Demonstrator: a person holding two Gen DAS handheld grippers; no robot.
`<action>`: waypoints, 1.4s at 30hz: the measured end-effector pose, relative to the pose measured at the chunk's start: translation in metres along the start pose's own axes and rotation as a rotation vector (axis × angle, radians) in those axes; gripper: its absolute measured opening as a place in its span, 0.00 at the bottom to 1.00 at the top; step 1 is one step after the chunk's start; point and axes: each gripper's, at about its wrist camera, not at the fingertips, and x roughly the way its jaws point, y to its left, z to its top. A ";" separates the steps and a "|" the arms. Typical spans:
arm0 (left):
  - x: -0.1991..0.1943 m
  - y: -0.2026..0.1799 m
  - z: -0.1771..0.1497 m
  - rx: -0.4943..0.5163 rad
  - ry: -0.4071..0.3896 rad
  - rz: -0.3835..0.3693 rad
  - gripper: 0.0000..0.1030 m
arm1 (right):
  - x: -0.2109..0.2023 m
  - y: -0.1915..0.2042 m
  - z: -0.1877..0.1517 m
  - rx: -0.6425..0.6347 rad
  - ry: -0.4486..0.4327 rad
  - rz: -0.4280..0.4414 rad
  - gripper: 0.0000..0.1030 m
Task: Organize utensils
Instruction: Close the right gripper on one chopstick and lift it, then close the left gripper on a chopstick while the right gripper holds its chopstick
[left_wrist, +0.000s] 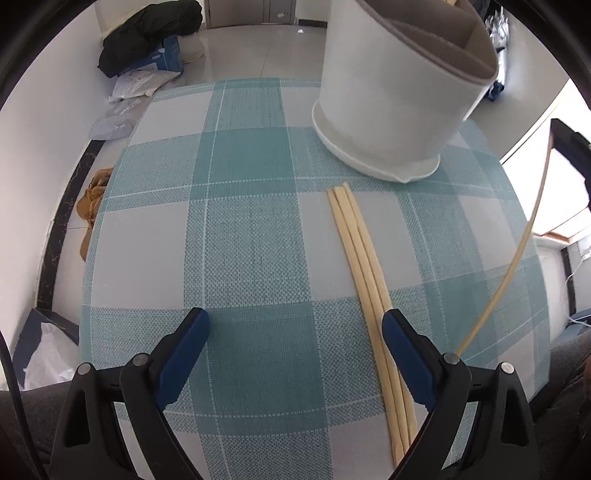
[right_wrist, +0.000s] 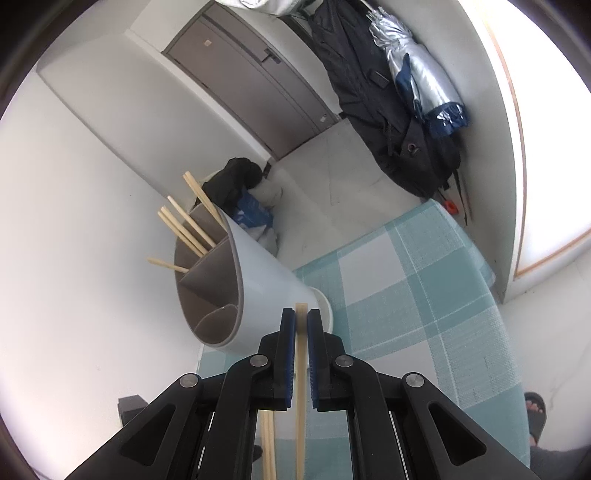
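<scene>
3 pale wooden chopsticks (left_wrist: 364, 273) lie side by side, touching, on the checked cloth, tips near the white utensil holder (left_wrist: 391, 107). Holder stands upright, grey inside, divided into compartments; several chopsticks (right_wrist: 188, 225) lean in 1. Another single chopstick (right_wrist: 301, 369) is raised off the cloth.

A table covered in a teal-and-white checked cloth (left_wrist: 258, 229) fills the view. The left gripper (left_wrist: 295, 325) hangs over it, its blue-padded black jaws spread wide with only cloth between them. Three pale wooden chopsticks (left_wrist: 364, 266) lie side by side, running from about six o'clock up toward one o'clock; the right-hand finger (left_wrist: 402, 354) overlaps them. At one o'clock stands a white cylindrical utensil holder with a grey divided interior (left_wrist: 391, 103). At three o'clock a single thin pale chopstick (left_wrist: 517, 258) slants in the air above the cloth, its upper end beside a dark object (left_wrist: 570, 155) at the edge.
</scene>
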 end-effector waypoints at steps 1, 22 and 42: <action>0.000 -0.001 0.000 0.002 -0.002 0.013 0.89 | -0.008 0.004 -0.005 -0.015 -0.008 -0.008 0.05; 0.021 0.008 0.032 -0.034 0.065 0.101 0.88 | -0.018 0.005 -0.008 -0.034 -0.022 0.018 0.05; -0.009 0.010 0.046 -0.124 -0.038 -0.002 0.01 | -0.018 0.023 -0.013 -0.115 -0.019 0.029 0.06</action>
